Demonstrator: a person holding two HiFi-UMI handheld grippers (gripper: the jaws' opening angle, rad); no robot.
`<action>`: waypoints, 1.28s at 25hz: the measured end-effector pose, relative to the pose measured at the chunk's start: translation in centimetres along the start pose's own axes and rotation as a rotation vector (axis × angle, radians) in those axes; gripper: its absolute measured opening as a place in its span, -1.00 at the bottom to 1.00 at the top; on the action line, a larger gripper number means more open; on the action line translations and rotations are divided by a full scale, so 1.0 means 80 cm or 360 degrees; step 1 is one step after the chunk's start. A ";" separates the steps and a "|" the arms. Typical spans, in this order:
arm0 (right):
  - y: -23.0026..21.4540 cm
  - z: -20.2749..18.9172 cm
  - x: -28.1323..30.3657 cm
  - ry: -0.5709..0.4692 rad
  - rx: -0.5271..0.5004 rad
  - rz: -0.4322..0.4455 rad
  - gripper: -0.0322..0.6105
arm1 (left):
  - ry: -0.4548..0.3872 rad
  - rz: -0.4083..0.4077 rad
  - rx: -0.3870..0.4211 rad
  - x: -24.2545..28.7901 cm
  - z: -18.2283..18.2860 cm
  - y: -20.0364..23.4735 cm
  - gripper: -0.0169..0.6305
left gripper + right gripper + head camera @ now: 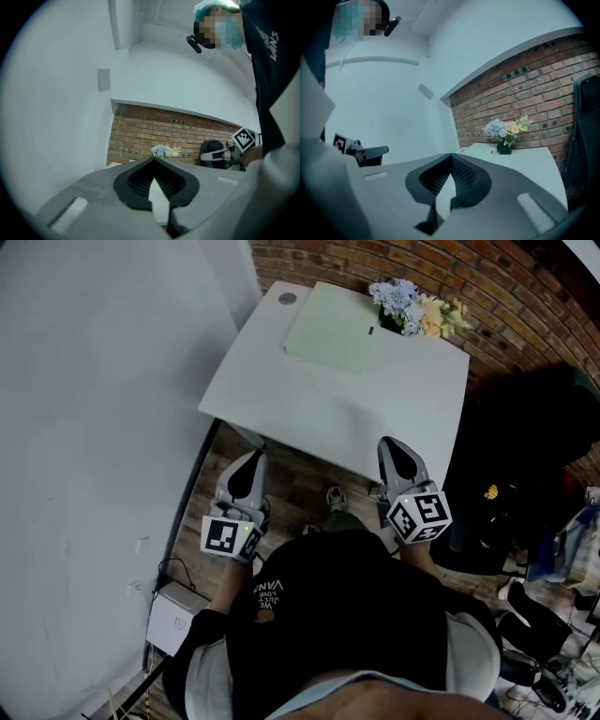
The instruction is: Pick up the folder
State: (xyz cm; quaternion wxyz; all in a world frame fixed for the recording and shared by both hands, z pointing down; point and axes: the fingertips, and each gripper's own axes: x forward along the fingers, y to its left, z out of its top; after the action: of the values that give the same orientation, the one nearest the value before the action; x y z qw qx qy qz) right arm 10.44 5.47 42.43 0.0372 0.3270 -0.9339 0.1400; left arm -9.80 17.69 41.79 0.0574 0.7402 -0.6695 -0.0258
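Left gripper (pixel 251 461) and right gripper (pixel 395 448) both have jaws pressed together on nothing, the folder (pixel 328 329) lies flat at the table's (pixel 403 409) far side by the flowers (pixel 412 310); we should spread the jaws first, then take an edge.

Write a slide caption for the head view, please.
Left gripper and right gripper, both shut, near a white table with a green folder and flowers.
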 end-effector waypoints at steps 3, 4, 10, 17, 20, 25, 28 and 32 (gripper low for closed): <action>-0.016 0.006 0.014 -0.0001 -0.0003 0.0006 -0.91 | -0.0019 0.0006 0.0008 0.020 0.004 0.003 -0.95; -0.022 0.008 0.019 0.0000 -0.0003 0.0009 -0.91 | -0.0024 0.0012 0.0011 0.027 0.005 0.004 -0.95; -0.060 0.013 0.043 0.0021 0.0011 0.0019 -0.91 | -0.0007 0.0056 0.0007 0.068 0.002 0.009 -0.95; -0.106 0.031 0.077 0.0015 0.0010 0.0067 -0.91 | -0.0002 0.0103 0.0022 0.122 0.007 0.006 -0.95; -0.124 0.035 0.088 0.0022 0.0013 0.0092 -0.91 | -0.0014 0.0114 0.0022 0.145 0.010 0.001 -0.95; -0.144 0.034 0.104 0.0039 0.0025 0.0112 -0.91 | 0.0009 0.0127 0.0006 0.170 0.001 0.001 -0.95; -0.148 0.029 0.112 0.0061 0.0040 0.0105 -0.91 | 0.0027 0.0121 -0.0008 0.179 -0.003 0.005 -0.95; -0.152 0.027 0.121 0.0069 0.0052 0.0069 -0.91 | 0.0042 0.0090 -0.0011 0.195 -0.005 0.017 -0.95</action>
State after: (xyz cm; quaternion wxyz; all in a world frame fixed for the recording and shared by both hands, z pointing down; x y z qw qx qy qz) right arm 10.49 -10.06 44.81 0.0491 0.3041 -0.9373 0.1630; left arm -9.48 2.04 42.95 0.0696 0.7209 -0.6893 -0.0168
